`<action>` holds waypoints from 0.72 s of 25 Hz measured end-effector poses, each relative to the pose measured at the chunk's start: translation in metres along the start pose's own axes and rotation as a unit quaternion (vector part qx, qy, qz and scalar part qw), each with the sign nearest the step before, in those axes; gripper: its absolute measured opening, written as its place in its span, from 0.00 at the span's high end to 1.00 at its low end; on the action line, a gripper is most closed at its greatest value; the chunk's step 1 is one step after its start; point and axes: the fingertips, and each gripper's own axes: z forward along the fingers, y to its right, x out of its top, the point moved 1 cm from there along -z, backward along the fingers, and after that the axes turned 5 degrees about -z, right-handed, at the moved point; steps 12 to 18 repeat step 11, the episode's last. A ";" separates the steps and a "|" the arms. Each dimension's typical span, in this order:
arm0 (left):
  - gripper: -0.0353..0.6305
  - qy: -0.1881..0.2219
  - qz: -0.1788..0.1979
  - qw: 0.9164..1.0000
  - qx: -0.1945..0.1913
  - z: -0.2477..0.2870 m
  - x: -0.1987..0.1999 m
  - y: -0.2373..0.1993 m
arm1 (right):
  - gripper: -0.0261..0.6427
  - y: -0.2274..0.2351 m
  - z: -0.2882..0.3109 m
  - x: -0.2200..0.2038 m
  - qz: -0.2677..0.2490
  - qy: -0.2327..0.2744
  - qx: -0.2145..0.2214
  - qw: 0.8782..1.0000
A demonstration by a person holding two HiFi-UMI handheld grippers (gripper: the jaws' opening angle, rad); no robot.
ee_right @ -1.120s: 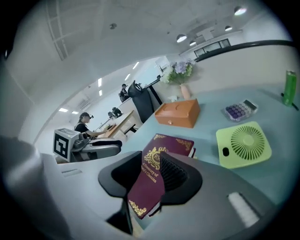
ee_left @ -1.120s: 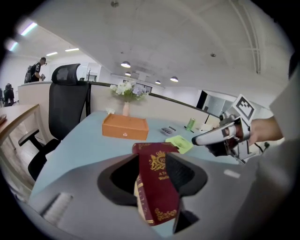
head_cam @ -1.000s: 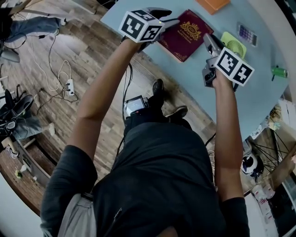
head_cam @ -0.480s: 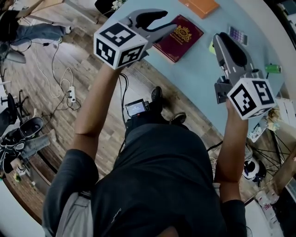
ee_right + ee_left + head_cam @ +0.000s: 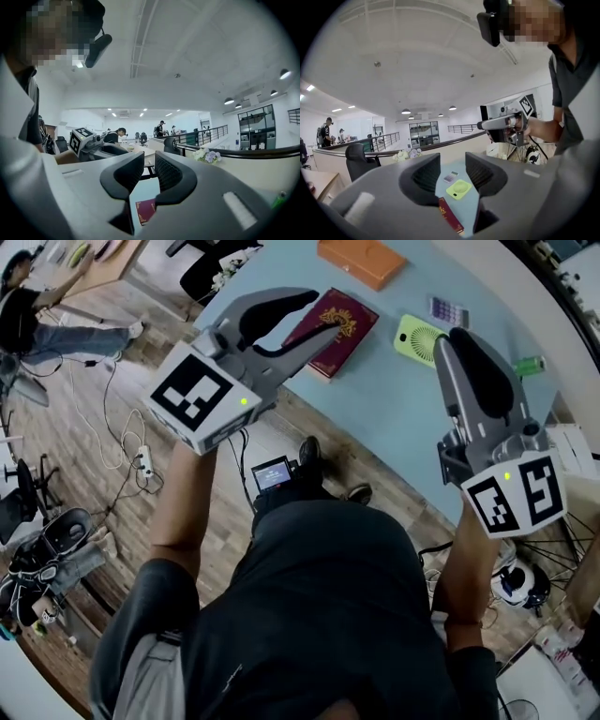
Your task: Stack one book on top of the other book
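A maroon book (image 5: 335, 324) with a gold crest lies flat near the front edge of the pale blue table (image 5: 394, 399). An orange book (image 5: 361, 259) lies beyond it at the far edge, apart from it. Both grippers are held high above the table, close to the head camera. My left gripper (image 5: 321, 315) is open and empty; between its fingers the maroon book (image 5: 450, 216) shows far below. My right gripper (image 5: 452, 341) is open by a narrow gap and holds nothing; the maroon book (image 5: 146, 209) shows below its fingers.
A lime-green fan (image 5: 419, 337), a small calculator (image 5: 447, 310) and a green bottle (image 5: 528, 365) lie on the table right of the books. Wooden floor with cables (image 5: 122, 399) lies on the left. Clutter and a wheel (image 5: 514, 582) stand at the right.
Both grippers have risen from just above the table toward the head camera, empty all the while. The view has shifted, and the orange book now shows whole.
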 end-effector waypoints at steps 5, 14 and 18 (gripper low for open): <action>0.63 0.027 0.004 1.000 -0.008 -0.007 0.023 0.010 | 0.85 0.002 -0.011 0.013 -0.013 0.019 -0.011 1.000; 0.63 0.051 0.008 0.999 0.006 -0.014 0.070 0.096 | 0.85 0.008 -0.113 0.048 -0.034 0.041 -0.022 0.998; 0.63 0.051 0.008 0.999 0.006 -0.014 0.070 0.096 | 0.85 0.008 -0.113 0.048 -0.034 0.041 -0.022 0.998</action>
